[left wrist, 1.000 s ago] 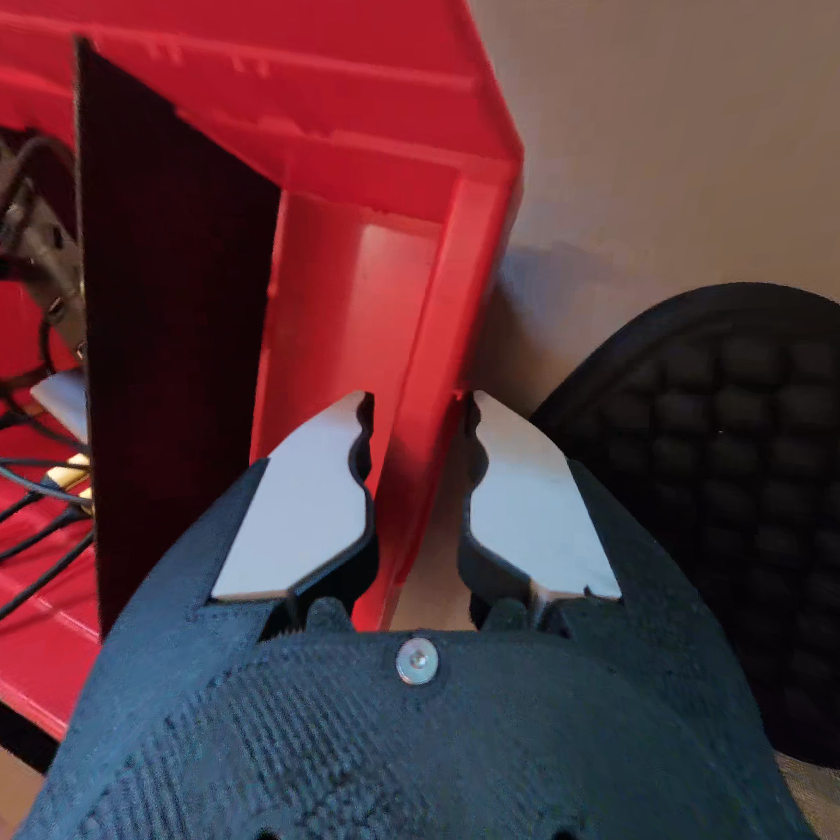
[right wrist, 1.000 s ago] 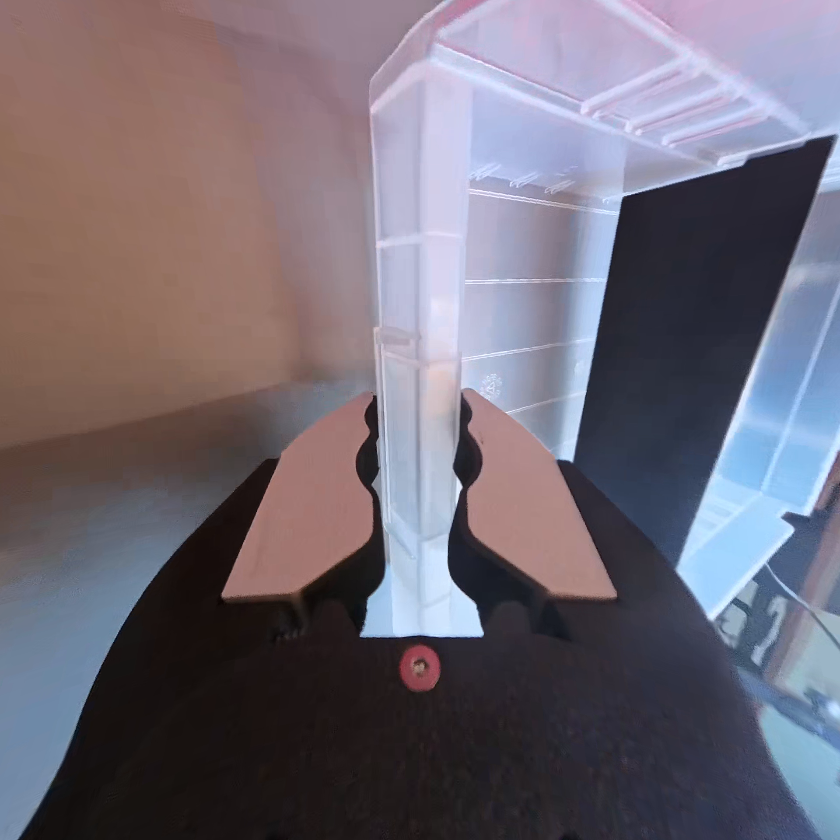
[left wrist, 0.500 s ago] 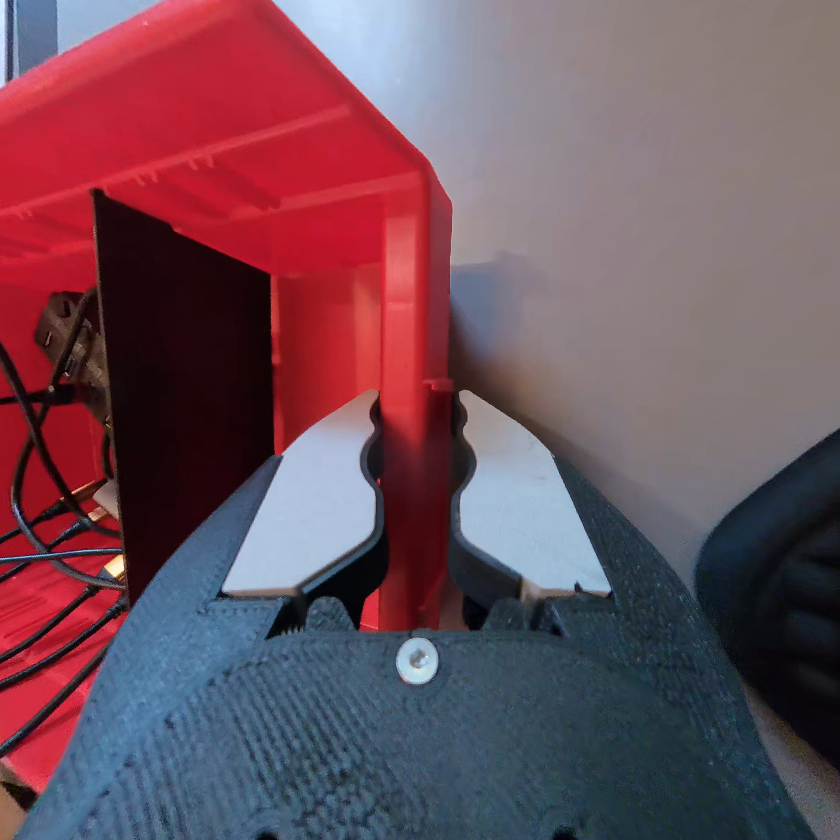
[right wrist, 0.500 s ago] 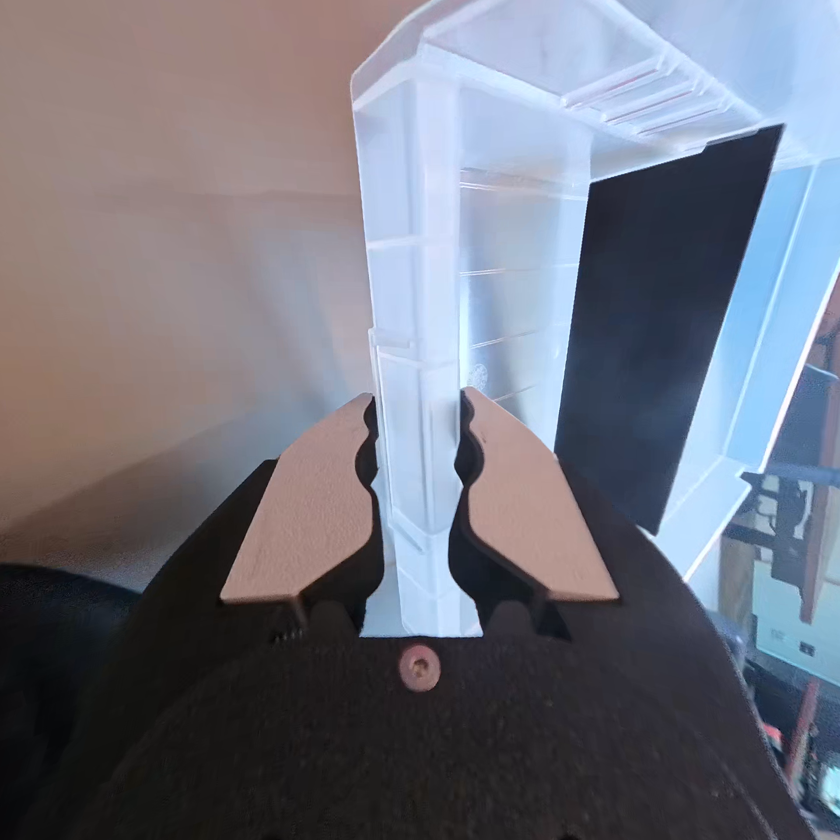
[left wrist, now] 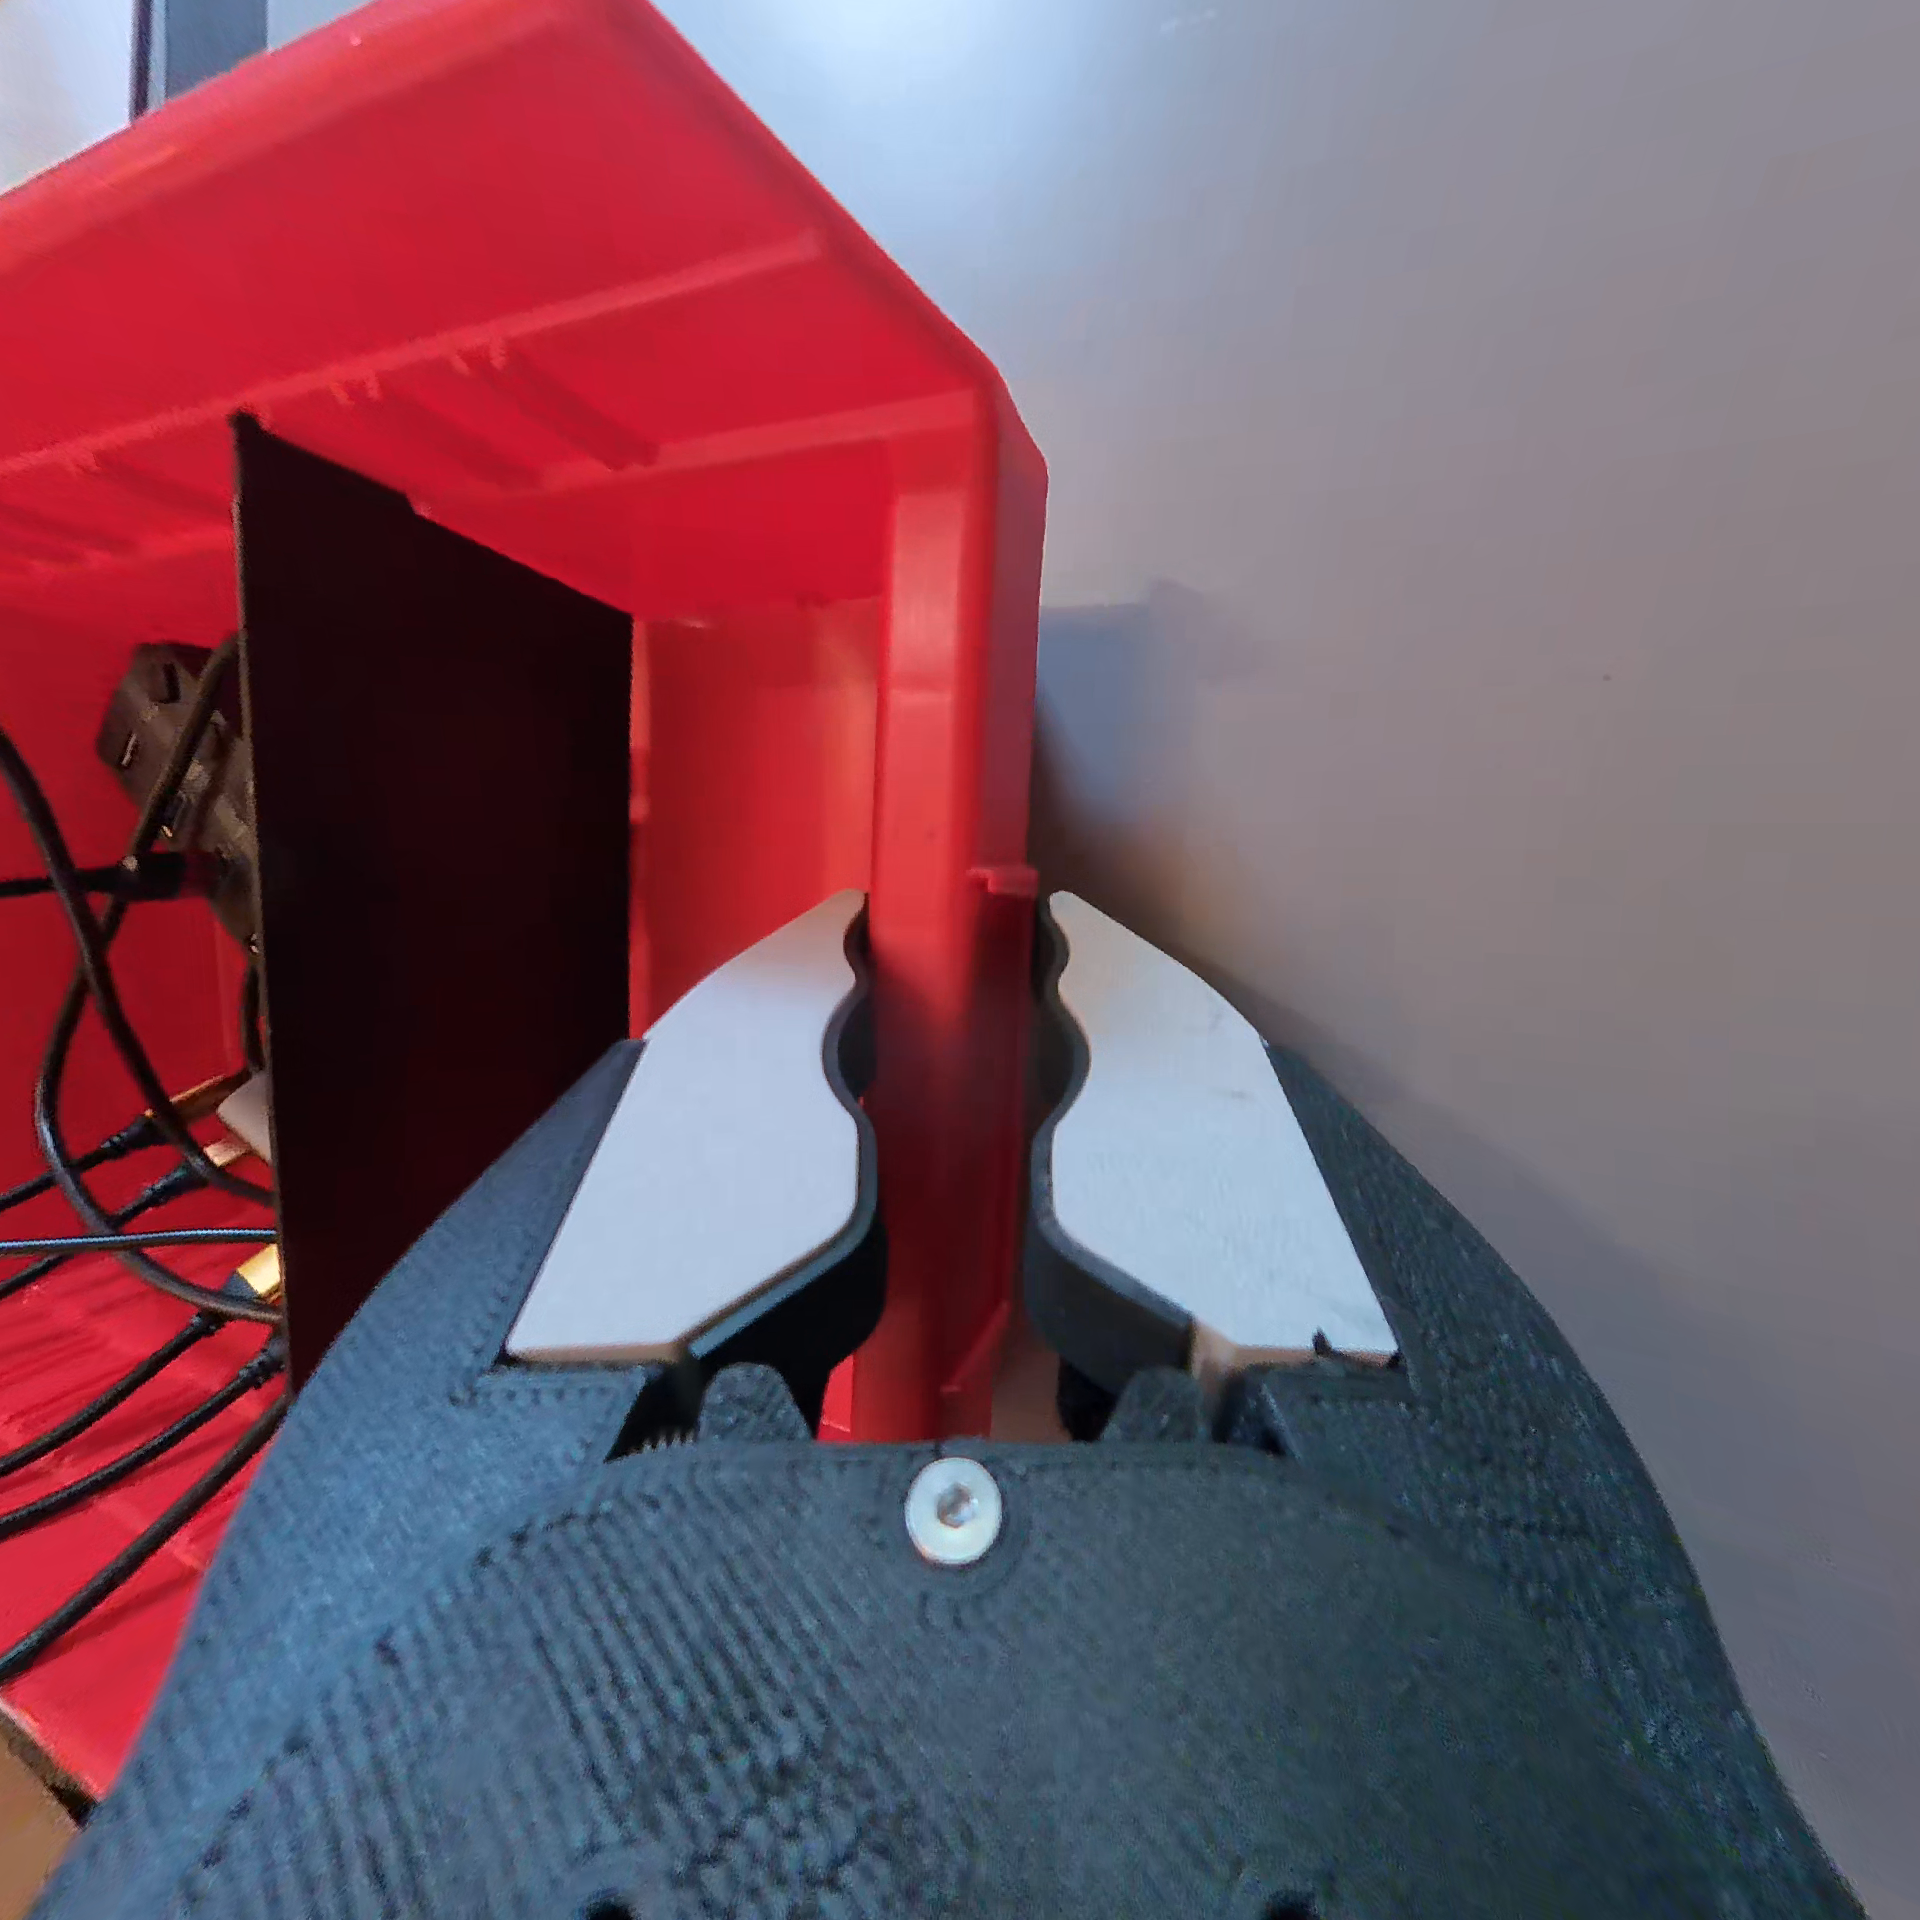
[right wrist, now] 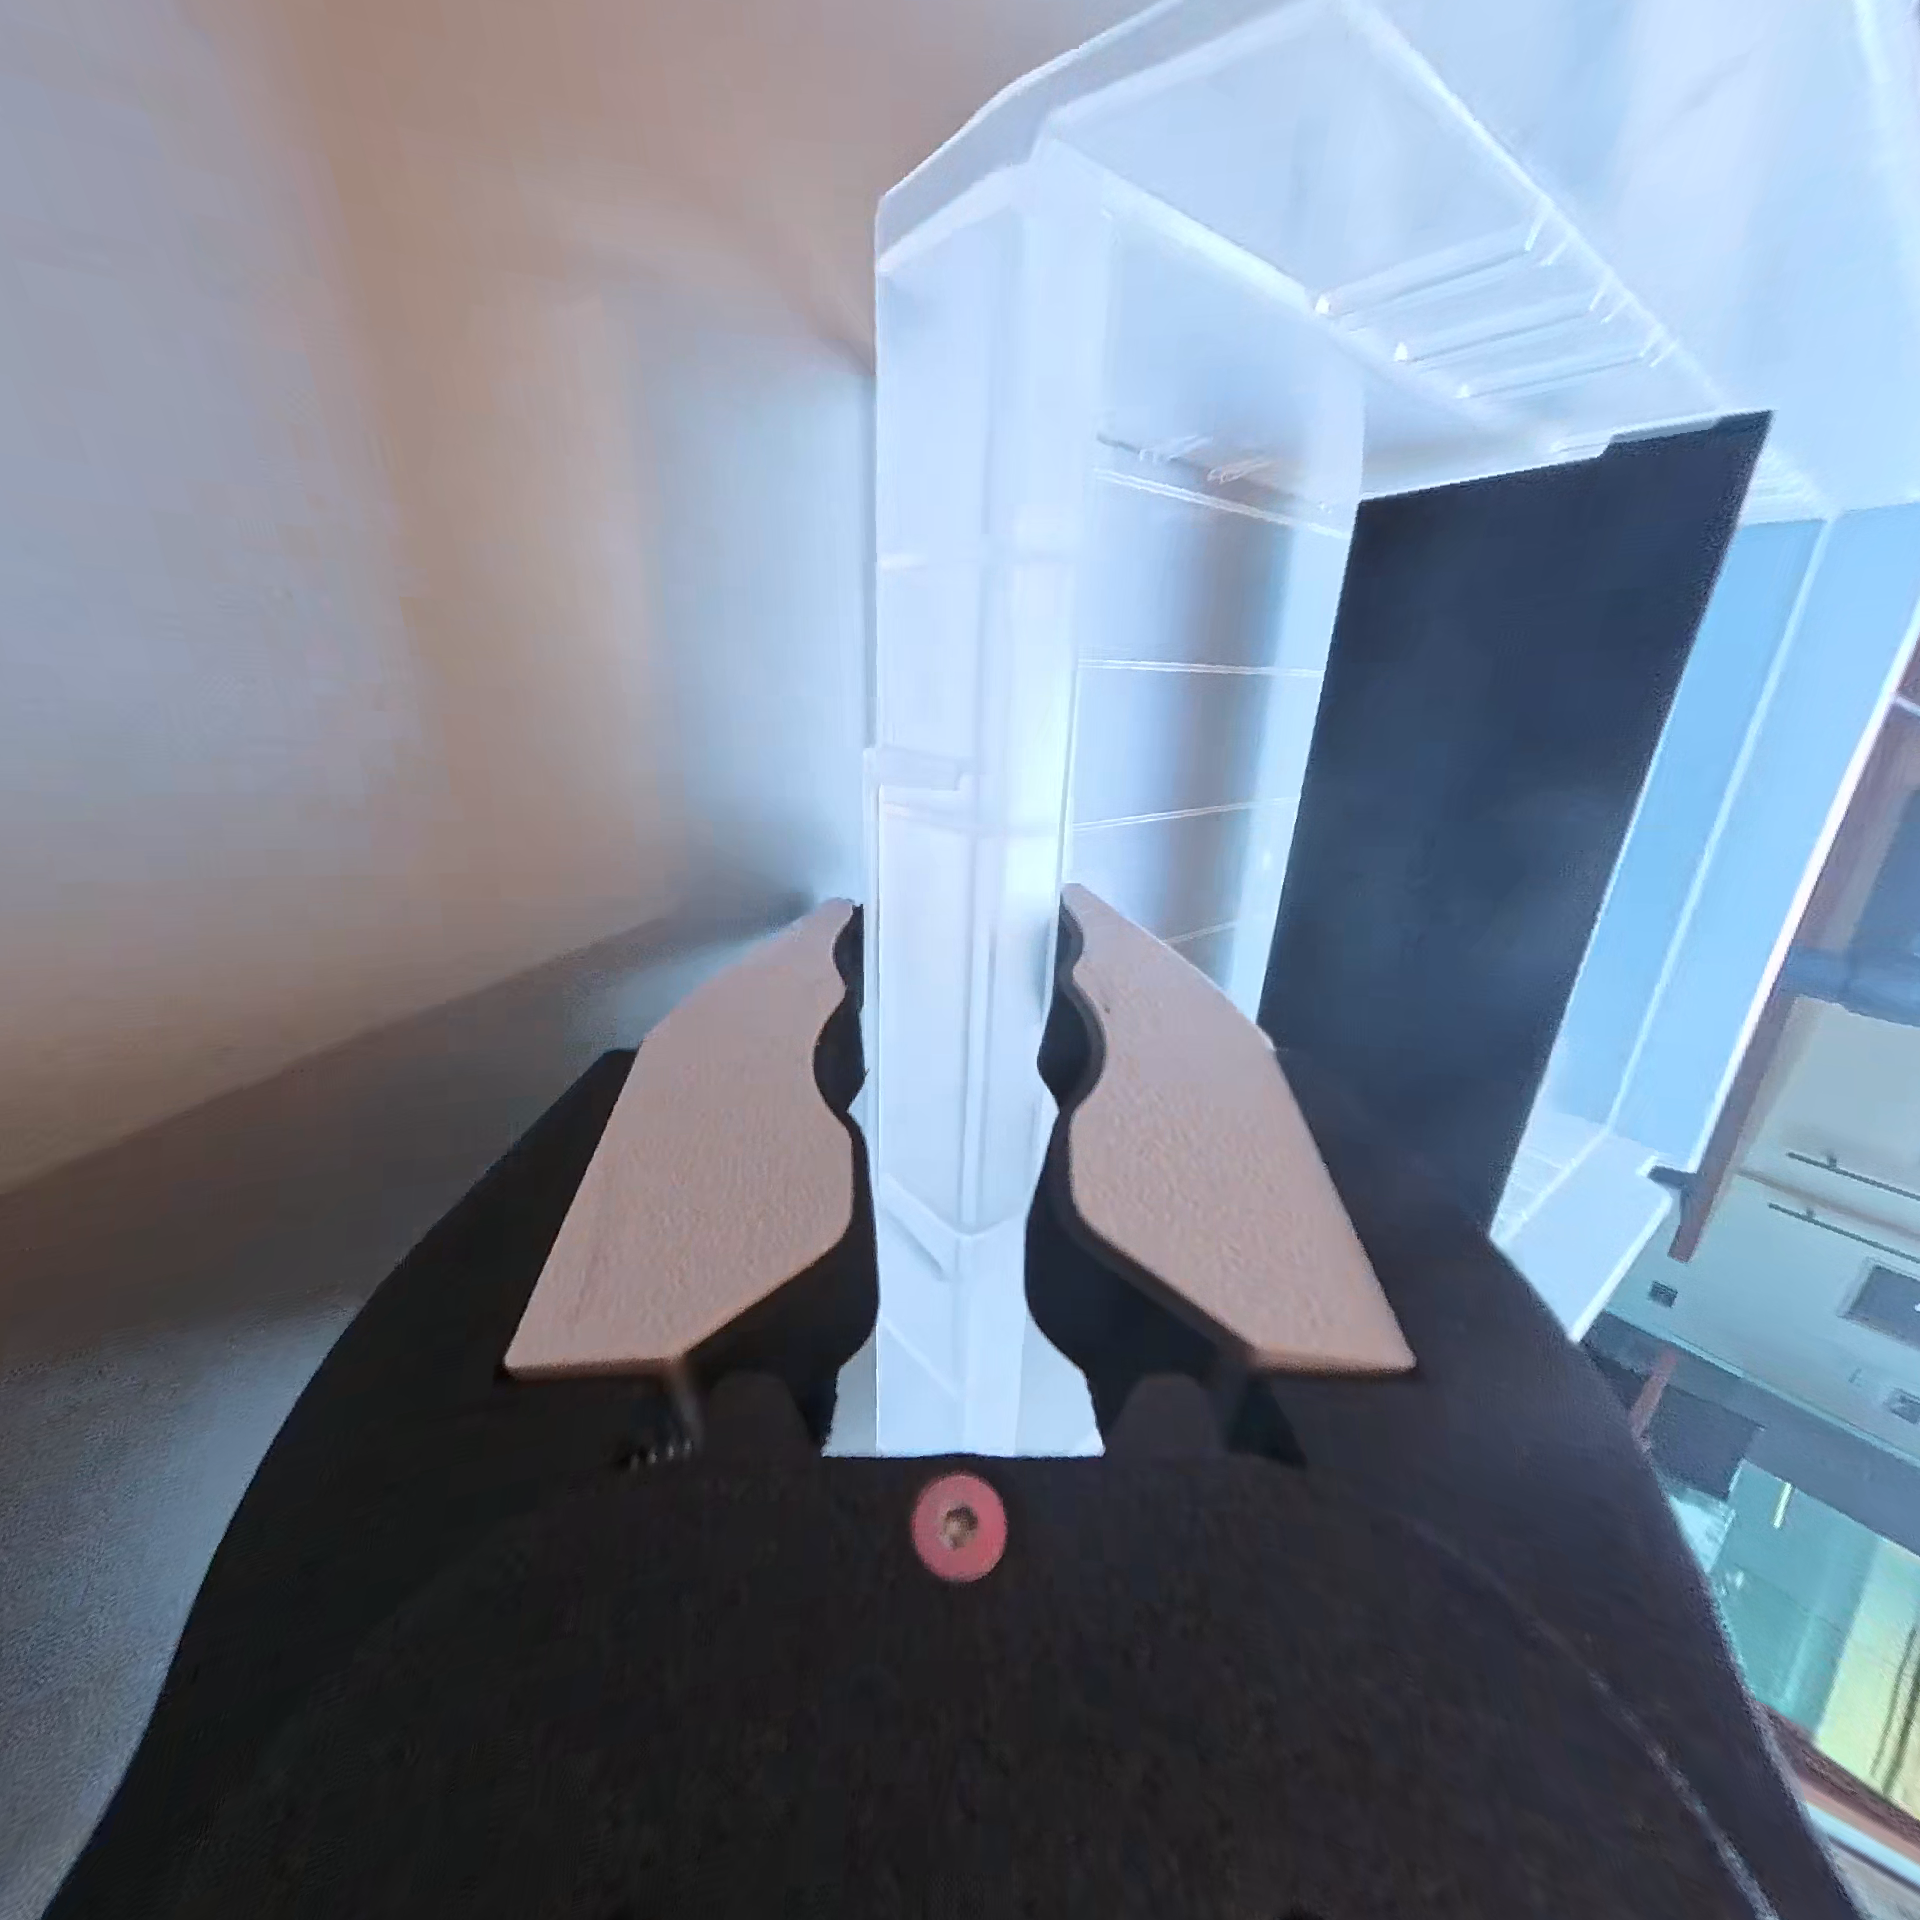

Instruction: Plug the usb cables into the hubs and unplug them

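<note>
Now we see our left gripper (left wrist: pixel 951 914) pointing straight ahead, its jaws clamped on the upright edge of the red bin (left wrist: pixel 956 727); the black cables (left wrist: pixel 114 1226) and a dark hub (left wrist: pixel 171 748) lie inside at nine o'clock, past a black divider (left wrist: pixel 436 883). Our right gripper (right wrist: pixel 956 904) likewise grips the clear bin (right wrist: pixel 966 623) at twelve o'clock. We can read no writing.

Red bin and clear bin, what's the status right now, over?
Left tool shut on red bin wall. Right tool shut on clear bin wall. Cables and hub untouched inside red bin, behind black divider.
</note>
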Action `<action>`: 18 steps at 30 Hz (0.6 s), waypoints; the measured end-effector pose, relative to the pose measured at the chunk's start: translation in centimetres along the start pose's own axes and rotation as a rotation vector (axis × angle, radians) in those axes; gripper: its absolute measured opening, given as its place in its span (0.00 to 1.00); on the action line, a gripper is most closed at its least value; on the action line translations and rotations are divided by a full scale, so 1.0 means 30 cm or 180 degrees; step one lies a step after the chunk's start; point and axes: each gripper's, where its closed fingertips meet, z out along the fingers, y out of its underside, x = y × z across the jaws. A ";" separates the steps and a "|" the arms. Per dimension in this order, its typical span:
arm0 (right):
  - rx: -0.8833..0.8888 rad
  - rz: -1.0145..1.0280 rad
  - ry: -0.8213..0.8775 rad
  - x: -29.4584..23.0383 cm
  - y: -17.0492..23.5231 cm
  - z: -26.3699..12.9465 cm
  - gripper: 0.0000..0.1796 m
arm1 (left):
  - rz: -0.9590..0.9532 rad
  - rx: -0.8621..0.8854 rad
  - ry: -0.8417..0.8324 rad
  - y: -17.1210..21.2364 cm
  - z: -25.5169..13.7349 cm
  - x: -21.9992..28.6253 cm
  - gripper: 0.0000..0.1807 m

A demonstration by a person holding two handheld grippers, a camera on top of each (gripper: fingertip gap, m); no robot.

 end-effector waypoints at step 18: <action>-0.0299 0.0529 0.0537 0.059 0.093 -0.052 0.26 | -0.0494 -0.0089 -0.0826 0.049 -0.042 -0.083 0.19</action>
